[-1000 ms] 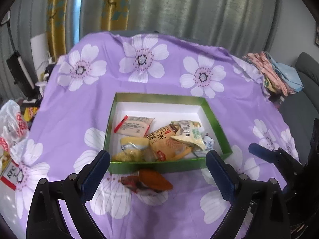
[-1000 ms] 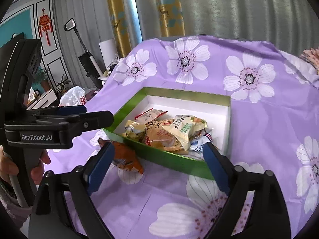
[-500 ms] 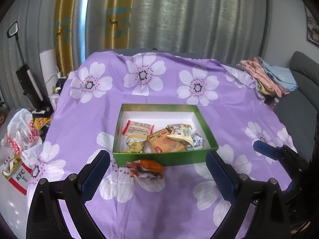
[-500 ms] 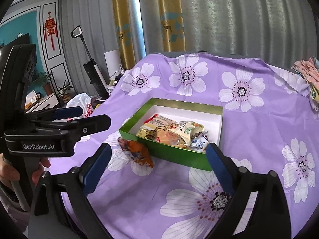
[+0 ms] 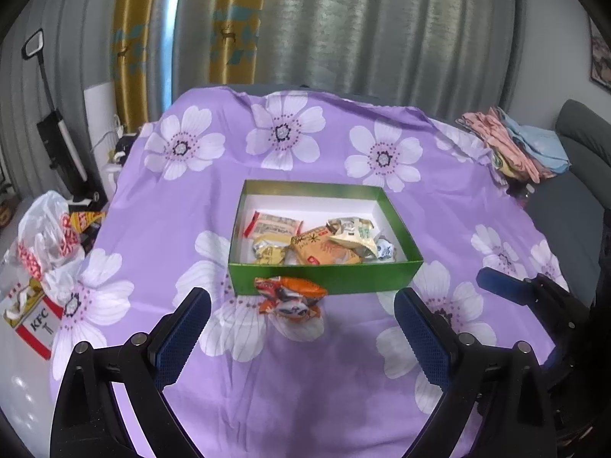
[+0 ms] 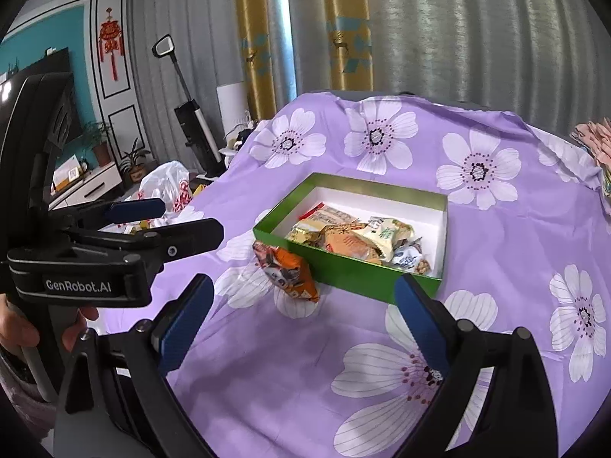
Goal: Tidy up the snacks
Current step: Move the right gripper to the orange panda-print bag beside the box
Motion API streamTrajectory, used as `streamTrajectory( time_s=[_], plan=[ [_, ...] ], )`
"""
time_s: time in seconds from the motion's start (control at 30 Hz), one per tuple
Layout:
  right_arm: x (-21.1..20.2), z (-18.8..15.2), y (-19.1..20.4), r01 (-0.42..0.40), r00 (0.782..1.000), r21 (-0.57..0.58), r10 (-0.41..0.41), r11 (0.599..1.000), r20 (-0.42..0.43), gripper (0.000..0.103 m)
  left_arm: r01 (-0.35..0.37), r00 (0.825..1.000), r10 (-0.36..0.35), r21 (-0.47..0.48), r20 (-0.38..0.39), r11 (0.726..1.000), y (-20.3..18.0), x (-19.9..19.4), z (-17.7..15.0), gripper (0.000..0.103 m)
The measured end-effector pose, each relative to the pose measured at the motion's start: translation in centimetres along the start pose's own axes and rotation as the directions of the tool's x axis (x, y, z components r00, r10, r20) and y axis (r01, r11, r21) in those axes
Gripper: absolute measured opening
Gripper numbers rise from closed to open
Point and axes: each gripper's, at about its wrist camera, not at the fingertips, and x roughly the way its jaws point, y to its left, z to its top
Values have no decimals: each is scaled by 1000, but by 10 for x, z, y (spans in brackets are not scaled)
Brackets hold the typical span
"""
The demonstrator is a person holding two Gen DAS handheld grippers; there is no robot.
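Snacks, loose wrapped packets (image 5: 324, 242), piled in near half of green box (image 5: 328, 284); far half of white floor bare. Box flat on purple flowered cloth (image 5: 172, 210) over desk, roughly centre of frame in left wrist view. One orange packet (image 5: 290, 292) outside box, leaning against outer near wall toward its left corner, lower end resting on cloth; same packet at 9 o'clock of box's near corner in right wrist view (image 6: 288, 271). Among boxed items: red-ended cream bar at 10 o'clock, tan packet centre, green-and-cream pouch at 2 o'clock, small blue-white sweet at 4 o'clock.

Left tool (image 5: 301, 328) fully spread, nothing between blue pads (image 5: 183, 337), hovering above cloth at 6 o'clock of box, well short of orange packet. Right tool (image 6: 301, 324) likewise wide apart and empty, above cloth near box's near-right corner. Left tool body visible at 9 o'clock in right wrist view, gripped by a hand (image 6: 23, 328).

Off desk: white plastic bag (image 5: 46, 236) at 9 o'clock, folded clothes (image 5: 511, 145) at 2 o'clock, curtains behind.
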Motion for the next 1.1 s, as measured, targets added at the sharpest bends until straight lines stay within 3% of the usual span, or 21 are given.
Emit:
streamTrajectory(
  time_s=[0.5,0.9,1.1],
  plan=[
    [38,-6,2,-19,997,11,20,1000,-69,96,31,997,-35,-59,-62,998,24,32,-11,97],
    [85,-27,-4,-41,985,34,46,999,-165,96,141,980,-162,-176,-112,974,60,70,-34,97],
    [108,-35,-4,-75,978,39,81,996,-191,96,197,971,-216,-168,-103,966,57,86,-36,97]
  ],
)
